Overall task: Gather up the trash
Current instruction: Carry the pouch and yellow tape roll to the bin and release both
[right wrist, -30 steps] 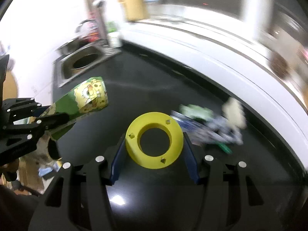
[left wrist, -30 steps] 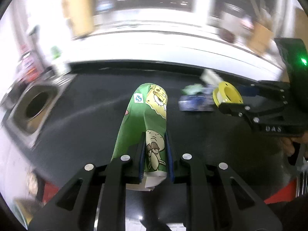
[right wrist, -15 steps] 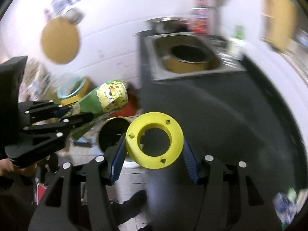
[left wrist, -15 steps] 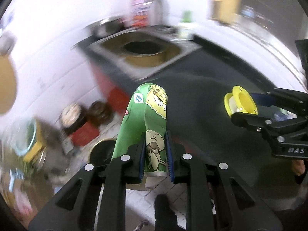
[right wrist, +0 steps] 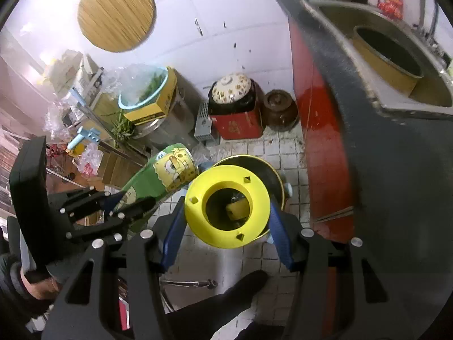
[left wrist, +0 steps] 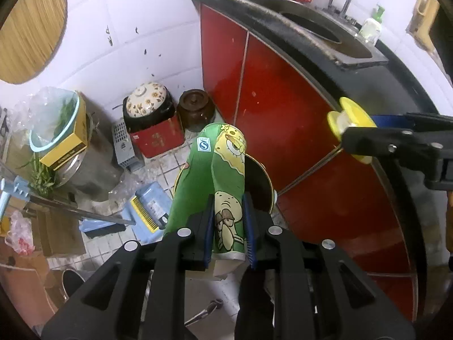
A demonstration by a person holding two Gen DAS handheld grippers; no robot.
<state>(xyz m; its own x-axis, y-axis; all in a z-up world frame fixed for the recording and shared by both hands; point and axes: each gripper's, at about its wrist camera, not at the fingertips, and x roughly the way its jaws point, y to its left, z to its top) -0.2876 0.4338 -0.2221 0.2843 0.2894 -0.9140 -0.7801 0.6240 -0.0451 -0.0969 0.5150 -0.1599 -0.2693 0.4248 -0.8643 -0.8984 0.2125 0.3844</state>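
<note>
Setting: a tiled kitchen floor beside a black counter with red cabinet doors (left wrist: 283, 107) and a steel sink (right wrist: 396, 65) set into it. On the floor at the foot of the cabinets stands a round bin with a yellow rim (left wrist: 267, 181), dark inside; through the hole of the carried spool the right wrist view shows items already lying in it.

Left gripper (left wrist: 228, 226): pointed steeply down, jaws nearly together and clamped on the lower end of a green cartoon-printed snack bag (left wrist: 218, 167). The bag's free end overlaps the near-left part of the bin's rim in this view, so it appears partly over the opening; how high it hangs cannot be told.

Right gripper (right wrist: 226, 223): also angled down, blue pads about half apart and pressed on the two sides of a yellow plastic spool (right wrist: 226, 206). The spool sits directly in line with the bin's mouth.

Step in hand, as judged: both pieces of trash are collected and carried to the bin; the drop is not yet made.

Next move calls for: bringing each item squarely over the opening, the bag needing a shift toward the bin's centre, then parting the jaws. The limp bag may cling to a pad or catch the rim.
</note>
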